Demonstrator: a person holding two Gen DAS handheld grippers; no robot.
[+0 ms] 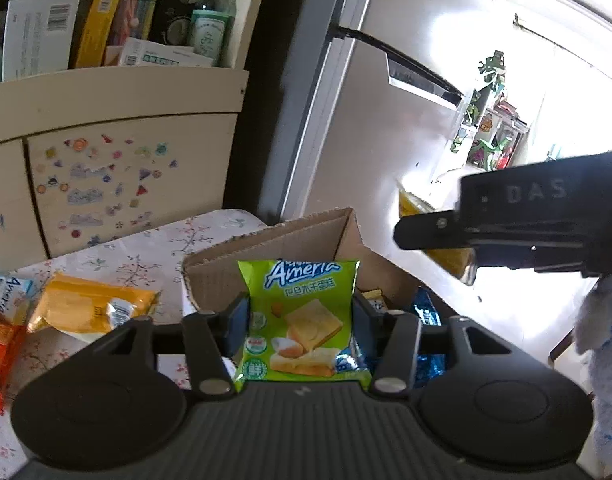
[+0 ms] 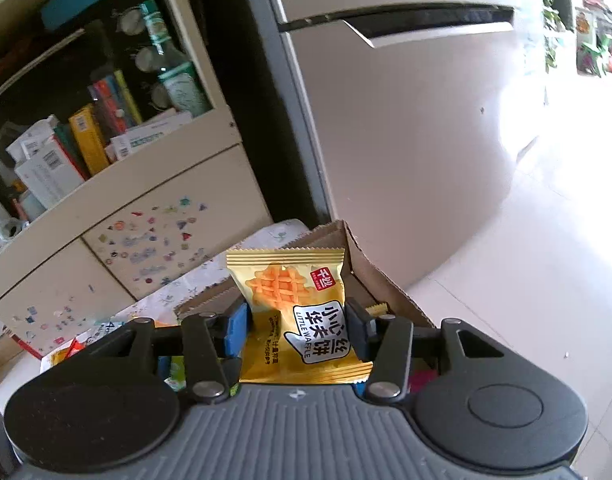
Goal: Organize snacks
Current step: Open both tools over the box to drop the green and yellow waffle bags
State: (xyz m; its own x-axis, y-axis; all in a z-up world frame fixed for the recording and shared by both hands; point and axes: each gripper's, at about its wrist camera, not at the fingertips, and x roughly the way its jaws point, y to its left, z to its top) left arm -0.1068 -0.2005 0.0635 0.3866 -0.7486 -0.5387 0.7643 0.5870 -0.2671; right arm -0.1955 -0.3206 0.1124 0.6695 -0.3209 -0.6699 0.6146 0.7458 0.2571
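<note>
Both hands are at the drop-off step, each carrying a snack over the open cardboard box [image 1: 289, 240] that sits at the far corner of the tabletop [image 1: 145, 252]. The left claw [image 1: 299, 320] has the green cake packet [image 1: 301, 320] standing upright between its blue pads; the jaws look slightly parted, and I cannot tell whether they press on it. The right claw [image 2: 295, 320] is clamped on the yellow waffle packet [image 2: 293, 312], upright too, above the box's near wall [image 2: 386, 280].

Next, by my judgement, each packet needs lowering past the rim before the jaws spread, so that it falls flat beside the blue foil packets [image 1: 426, 312] already inside.

The packets are glossy pillow-shaped film with crimped, serrated ends, light and slippery. The box is plain corrugated card with raised flaps. A floral cloth covers the tabletop, where an orange-yellow packet [image 1: 89, 304] and a red one [image 1: 1, 352] wait near the left edge.
</note>
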